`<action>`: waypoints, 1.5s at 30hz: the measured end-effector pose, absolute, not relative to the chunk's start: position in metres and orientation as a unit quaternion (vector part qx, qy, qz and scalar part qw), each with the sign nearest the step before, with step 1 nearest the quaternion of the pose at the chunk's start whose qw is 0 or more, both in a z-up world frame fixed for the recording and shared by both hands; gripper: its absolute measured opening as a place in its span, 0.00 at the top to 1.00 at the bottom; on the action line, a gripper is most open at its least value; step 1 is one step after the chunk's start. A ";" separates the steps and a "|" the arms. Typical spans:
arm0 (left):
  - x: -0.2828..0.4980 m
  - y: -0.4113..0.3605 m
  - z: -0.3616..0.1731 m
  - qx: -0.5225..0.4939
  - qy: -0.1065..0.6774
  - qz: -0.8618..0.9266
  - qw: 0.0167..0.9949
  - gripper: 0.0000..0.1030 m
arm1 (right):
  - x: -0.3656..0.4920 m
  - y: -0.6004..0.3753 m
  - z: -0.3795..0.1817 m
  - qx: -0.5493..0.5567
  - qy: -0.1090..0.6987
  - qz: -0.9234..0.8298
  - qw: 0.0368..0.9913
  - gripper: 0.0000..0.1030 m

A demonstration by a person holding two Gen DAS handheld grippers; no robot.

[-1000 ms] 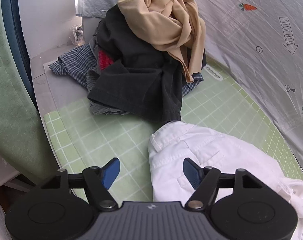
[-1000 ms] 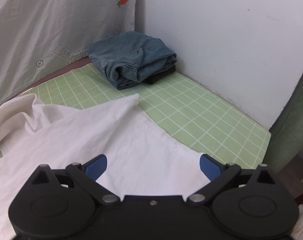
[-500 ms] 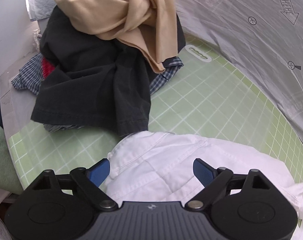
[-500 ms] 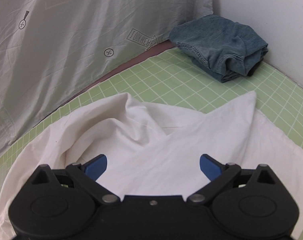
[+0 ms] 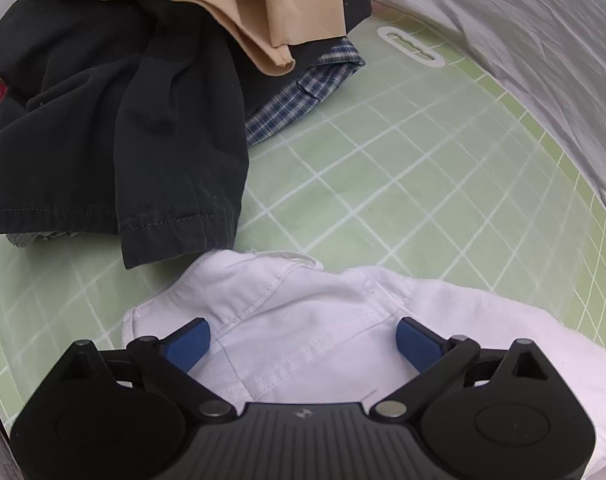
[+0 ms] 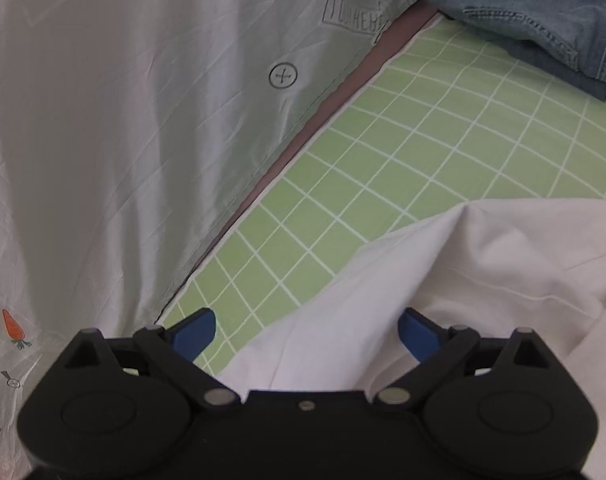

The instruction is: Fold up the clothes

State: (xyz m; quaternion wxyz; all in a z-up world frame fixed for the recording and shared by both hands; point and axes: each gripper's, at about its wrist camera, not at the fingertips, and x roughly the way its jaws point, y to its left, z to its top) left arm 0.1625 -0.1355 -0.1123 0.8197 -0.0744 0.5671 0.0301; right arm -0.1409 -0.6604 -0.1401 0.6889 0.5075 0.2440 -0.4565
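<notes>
both hand-held grippers wide over the white garment

the left hand-held gripper [image 5: 303,340] points steeply down at the crumpled white cotton garment [image 5: 343,320] lying on the light green grid-lined mat [image 5: 403,184]; its jaws are opening, the stitched white fabric lies between the blue pads [image 5: 185,342] and neither pad presses on it. just beyond the garment's edge sits a heap of clothes: a black hemmed garment [image 5: 123,128], a tan soft cloth [image 5: 279,12] on top and a blue checked shirt [image 5: 303,92] poking out beneath. the right hand-held gripper [image 6: 305,336] has its jaws spread apart above a raised fold of the same white garment, gripping nothing. folded blue denim jeans [image 6: 543,12] lie at the mat's far corner, beside a grey printed sheet [image 6: 123,120]
</notes>
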 end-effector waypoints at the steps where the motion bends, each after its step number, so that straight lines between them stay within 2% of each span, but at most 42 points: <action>1: 0.162 -0.134 -0.114 -0.082 0.565 0.032 0.820 0.02 | -0.131 -0.665 -0.147 0.510 0.262 -0.454 0.682 0.12; 2: 0.161 -0.131 -0.116 -0.098 0.565 0.035 0.818 0.02 | -0.125 -0.666 -0.154 0.510 0.284 -0.464 0.666 0.16; 3: 0.161 -0.128 -0.118 -0.112 0.568 0.038 0.814 0.02 | -0.120 -0.668 -0.160 0.511 0.306 -0.474 0.649 0.26; 5: 0.160 -0.125 -0.118 -0.124 0.570 0.043 0.811 0.02 | -0.122 -0.663 -0.166 0.541 0.290 -0.460 0.642 0.49; 6: 0.159 -0.125 -0.117 -0.126 0.570 0.044 0.811 0.02 | -0.125 -0.660 -0.167 0.558 0.274 -0.449 0.642 0.65; 7: 0.157 -0.125 -0.117 -0.124 0.567 0.044 0.813 0.02 | -0.128 -0.656 -0.164 0.563 0.267 -0.440 0.647 0.74; 10: 0.149 -0.122 -0.116 -0.127 0.562 0.042 0.816 0.02 | -0.145 -0.630 -0.136 0.528 0.238 -0.427 0.694 0.91; 12: 0.145 -0.117 -0.115 -0.132 0.555 0.038 0.820 0.02 | -0.171 -0.603 -0.111 0.515 0.209 -0.406 0.725 0.92; 16: 0.138 -0.110 -0.111 -0.141 0.553 0.034 0.821 0.02 | -0.235 -0.534 -0.070 0.498 0.198 -0.384 0.752 0.93; 19: 0.134 -0.110 -0.102 -0.142 0.552 0.026 0.821 0.03 | -0.260 -0.487 -0.090 0.451 0.271 -0.405 0.748 0.93; 21: 0.132 -0.113 -0.097 -0.136 0.554 0.014 0.821 0.03 | -0.283 -0.470 -0.131 0.461 0.326 -0.424 0.708 0.93; 23: 0.130 -0.121 -0.090 -0.108 0.553 0.002 0.826 0.03 | -0.300 -0.459 -0.159 0.511 0.305 -0.430 0.679 0.96; 24: 0.129 -0.123 -0.087 -0.096 0.550 -0.001 0.829 0.03 | -0.303 -0.462 -0.168 0.528 0.289 -0.429 0.673 0.94; 25: 0.127 -0.126 -0.084 -0.087 0.546 -0.005 0.833 0.03 | -0.296 -0.463 -0.173 0.527 0.295 -0.434 0.668 0.91; 30: 0.121 -0.127 -0.074 -0.081 0.533 -0.019 0.842 0.03 | -0.252 -0.462 -0.203 0.477 0.335 -0.449 0.678 0.87; 32: 0.119 -0.125 -0.071 -0.072 0.529 -0.018 0.845 0.03 | -0.244 -0.467 -0.212 0.469 0.337 -0.455 0.678 0.81; 33: 0.119 -0.124 -0.069 -0.072 0.528 -0.017 0.846 0.03 | -0.241 -0.470 -0.215 0.461 0.336 -0.463 0.678 0.74; 34: 0.120 -0.122 -0.067 -0.072 0.527 -0.016 0.847 0.03 | -0.238 -0.473 -0.217 0.453 0.336 -0.472 0.678 0.60; 36: 0.122 -0.119 -0.063 -0.079 0.526 -0.018 0.847 0.03 | -0.231 -0.479 -0.218 0.424 0.339 -0.493 0.680 0.45; 37: 0.125 -0.118 -0.060 -0.081 0.525 -0.018 0.847 0.03 | -0.227 -0.482 -0.217 0.413 0.333 -0.497 0.686 0.41; 45: 0.155 -0.143 -0.040 -0.065 0.521 -0.039 0.850 0.03 | -0.173 -0.481 -0.157 0.270 0.321 -0.535 0.734 0.30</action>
